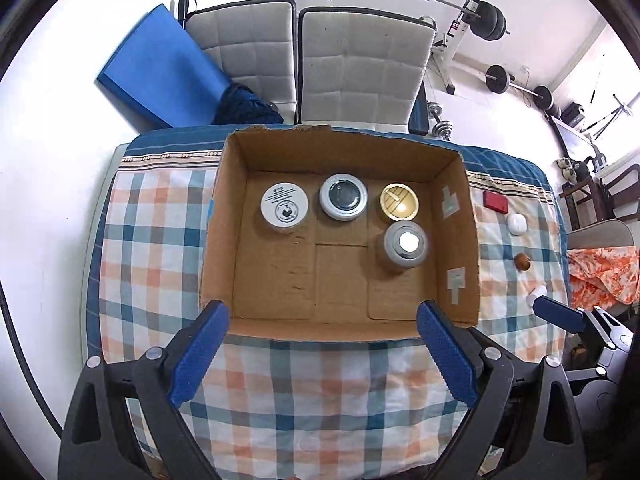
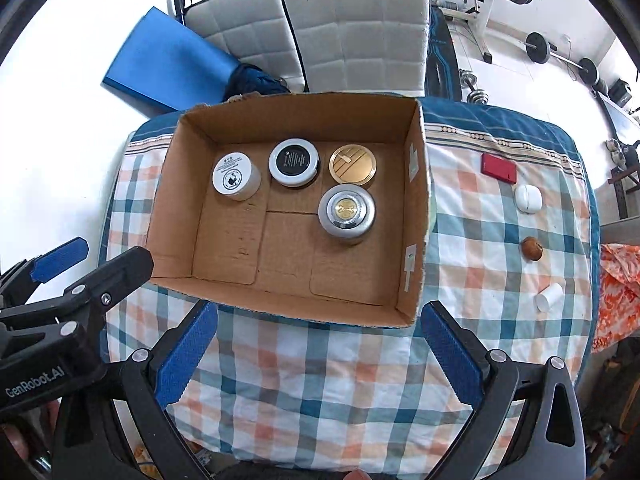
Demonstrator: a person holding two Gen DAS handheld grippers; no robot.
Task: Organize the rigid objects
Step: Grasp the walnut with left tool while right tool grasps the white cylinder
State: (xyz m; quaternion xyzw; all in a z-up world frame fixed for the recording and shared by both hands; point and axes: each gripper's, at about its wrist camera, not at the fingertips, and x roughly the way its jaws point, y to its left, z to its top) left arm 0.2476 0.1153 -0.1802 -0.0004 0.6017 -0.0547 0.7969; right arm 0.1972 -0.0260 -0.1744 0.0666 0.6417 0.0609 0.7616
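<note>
An open cardboard box (image 1: 224, 240) (image 2: 416, 208) sits on a checked tablecloth. Inside it stand a white-lidded jar (image 1: 284, 207) (image 2: 234, 177), a black-topped tin (image 1: 343, 197) (image 2: 294, 162), a gold tin (image 1: 399, 200) (image 2: 352, 163) and a silver jar (image 1: 405, 244) (image 2: 346, 213). Right of the box lie a red case (image 1: 495, 201) (image 2: 498, 167), a white earbud case (image 1: 518, 223) (image 2: 528, 199), a brown round object (image 1: 522, 261) (image 2: 531, 249) and a small white bottle (image 2: 549, 297). My left gripper (image 1: 322, 354) hangs open before the box's near wall. My right gripper (image 2: 318, 356) is open too, empty.
Two grey padded chairs (image 1: 362, 64) and a blue mat (image 1: 160, 68) stand behind the table. Barbells and weights (image 1: 490, 20) fill the back right. An orange patterned cloth (image 1: 600, 276) lies off the table's right edge. The other gripper shows at the left (image 2: 60, 260) of the right wrist view.
</note>
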